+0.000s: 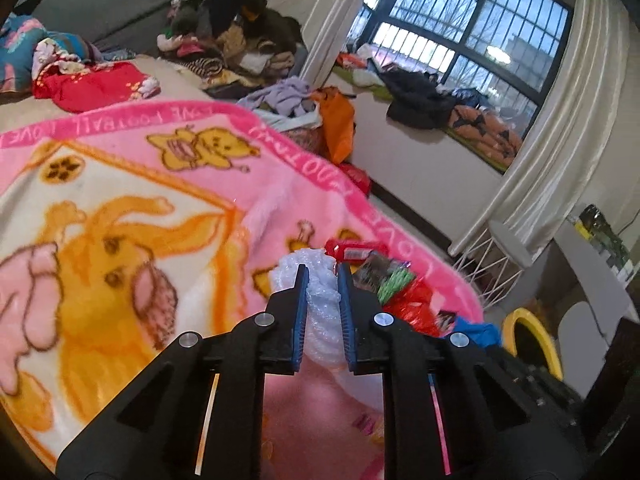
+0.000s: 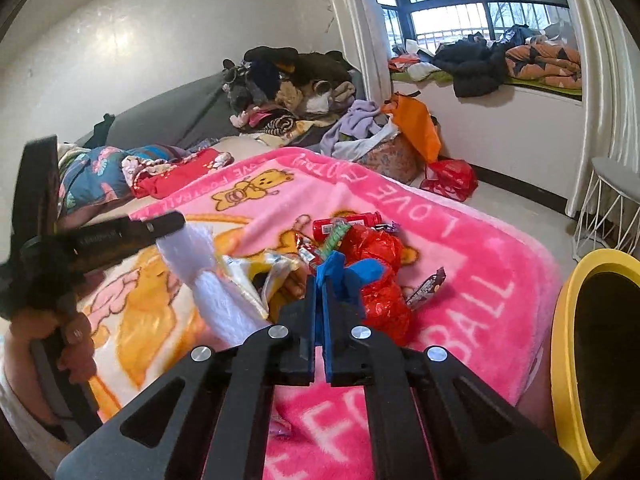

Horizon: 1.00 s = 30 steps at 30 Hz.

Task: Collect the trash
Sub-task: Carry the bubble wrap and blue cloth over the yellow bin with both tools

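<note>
Trash lies on a pink cartoon blanket (image 2: 460, 264): a red plastic bag (image 2: 380, 276), a red wrapper (image 2: 344, 222), a dark snack wrapper (image 2: 426, 288) and a yellow foil packet (image 2: 256, 268). My left gripper (image 1: 323, 270) is shut on a white bubble wrap piece (image 1: 322, 312), held above the blanket; it also shows in the right wrist view (image 2: 208, 276). My right gripper (image 2: 319, 284) is shut on a blue scrap (image 2: 348, 270) over the pile. The red bag (image 1: 412, 304) also shows in the left wrist view.
A yellow-rimmed bin (image 2: 596, 344) stands right of the bed, also in the left wrist view (image 1: 532, 340). Clothes are piled at the bed's far end (image 2: 288, 92) and on the window ledge (image 2: 500, 64). A white wire stool (image 2: 612, 208) stands by the curtain.
</note>
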Available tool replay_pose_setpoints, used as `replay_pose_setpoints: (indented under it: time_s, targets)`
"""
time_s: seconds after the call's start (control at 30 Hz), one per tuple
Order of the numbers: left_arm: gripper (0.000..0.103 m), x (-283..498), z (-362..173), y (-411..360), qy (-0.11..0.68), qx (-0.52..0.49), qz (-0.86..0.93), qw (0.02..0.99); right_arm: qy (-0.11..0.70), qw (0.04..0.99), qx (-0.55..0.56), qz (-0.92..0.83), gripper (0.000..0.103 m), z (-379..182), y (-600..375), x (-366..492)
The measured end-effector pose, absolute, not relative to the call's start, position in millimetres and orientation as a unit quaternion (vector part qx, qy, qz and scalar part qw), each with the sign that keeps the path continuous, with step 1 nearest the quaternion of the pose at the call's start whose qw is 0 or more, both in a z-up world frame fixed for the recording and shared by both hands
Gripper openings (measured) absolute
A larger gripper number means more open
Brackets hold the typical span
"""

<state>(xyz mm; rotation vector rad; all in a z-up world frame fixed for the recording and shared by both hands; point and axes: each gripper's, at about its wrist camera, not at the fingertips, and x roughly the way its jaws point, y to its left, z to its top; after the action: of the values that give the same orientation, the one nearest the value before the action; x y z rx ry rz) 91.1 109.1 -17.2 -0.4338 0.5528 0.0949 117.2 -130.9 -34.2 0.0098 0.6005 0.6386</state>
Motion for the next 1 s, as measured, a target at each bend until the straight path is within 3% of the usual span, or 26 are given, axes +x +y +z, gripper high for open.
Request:
replay_pose_setpoints:
  time_s: [0.57,1.0]
  targets:
    - [0.009,84,44,83,0.193,-0.216,-0.032,0.957,0.262,0.92,0.041,0.287,0.003,-12,-159,115]
    - [0.009,97,47,41,0.203,-0.188,-0.072,0.958,0.239,0.935,0.071,0.253,0.003,5,-201,116]
